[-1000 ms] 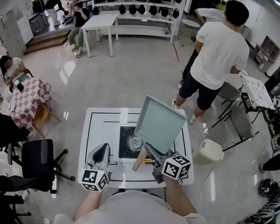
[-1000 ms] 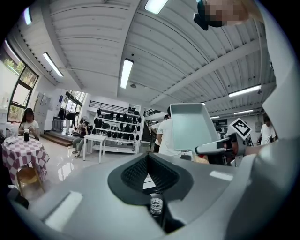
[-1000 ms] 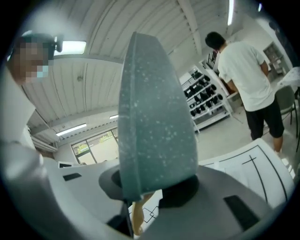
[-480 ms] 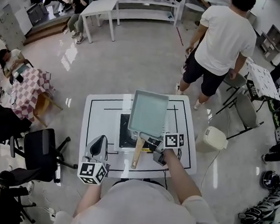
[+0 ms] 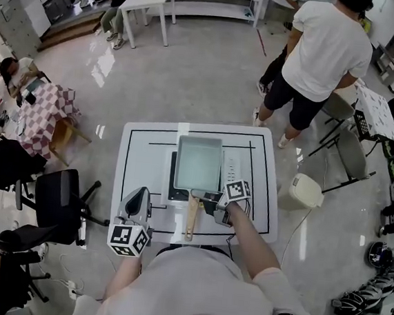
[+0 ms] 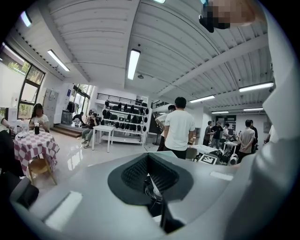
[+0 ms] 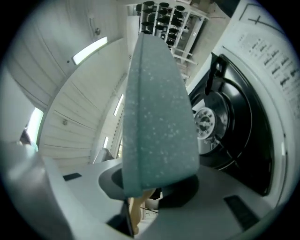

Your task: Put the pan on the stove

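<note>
A rectangular grey-green pan [image 5: 198,162] with a wooden handle [image 5: 190,220] lies level over the black stove [image 5: 172,188] on the white table [image 5: 141,162]. My right gripper [image 5: 207,201] is shut on the pan where the handle joins it. In the right gripper view the pan [image 7: 154,108] shows edge-on, its underside facing the round burner [image 7: 205,121] with a small gap between. My left gripper [image 5: 139,200] hangs over the table's near left edge, away from the pan. In its own view the left gripper [image 6: 152,187] is shut and holds nothing.
A person in a white shirt [image 5: 325,55] stands just beyond the table's far right corner. A pale bin [image 5: 305,190] sits at the table's right, a black office chair [image 5: 57,202] at its left. Further left is a checked table [image 5: 45,114].
The pan was raised and tilted above the table; it has come down and levelled over the stove. My right gripper moved forward and down with it. The left gripper stayed put.
</note>
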{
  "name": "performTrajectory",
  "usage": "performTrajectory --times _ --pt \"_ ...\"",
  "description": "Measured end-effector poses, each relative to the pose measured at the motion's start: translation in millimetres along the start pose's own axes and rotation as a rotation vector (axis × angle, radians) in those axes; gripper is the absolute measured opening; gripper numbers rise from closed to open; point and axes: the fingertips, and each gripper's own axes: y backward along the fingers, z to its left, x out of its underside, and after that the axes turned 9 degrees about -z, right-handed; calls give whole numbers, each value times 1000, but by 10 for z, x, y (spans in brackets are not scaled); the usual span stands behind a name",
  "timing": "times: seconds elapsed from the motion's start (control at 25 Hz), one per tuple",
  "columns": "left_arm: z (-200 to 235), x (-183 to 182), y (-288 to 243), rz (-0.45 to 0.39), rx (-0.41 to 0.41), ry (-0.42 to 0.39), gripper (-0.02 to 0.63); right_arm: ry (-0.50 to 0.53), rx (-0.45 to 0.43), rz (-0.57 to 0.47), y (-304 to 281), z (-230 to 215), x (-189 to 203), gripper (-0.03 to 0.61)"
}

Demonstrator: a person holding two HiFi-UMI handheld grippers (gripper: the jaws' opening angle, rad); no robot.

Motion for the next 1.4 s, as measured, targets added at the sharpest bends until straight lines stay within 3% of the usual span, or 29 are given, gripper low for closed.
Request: performTrajectory --times 0.2,0.72,1.0,1.4 --pt "1 41 0 12 -6 5 8 -99 -71 61 -35 -135 92 118" --pt "-18 87 -76 30 -10 10 8 -133 -17 109 -33 -315 159 119" --pt "-35 91 -108 31 3 17 8 -226 -4 96 -100 -388 233 120" --pt "-36 136 -106 39 20 37 8 -315 165 71 -117 -516 214 121"
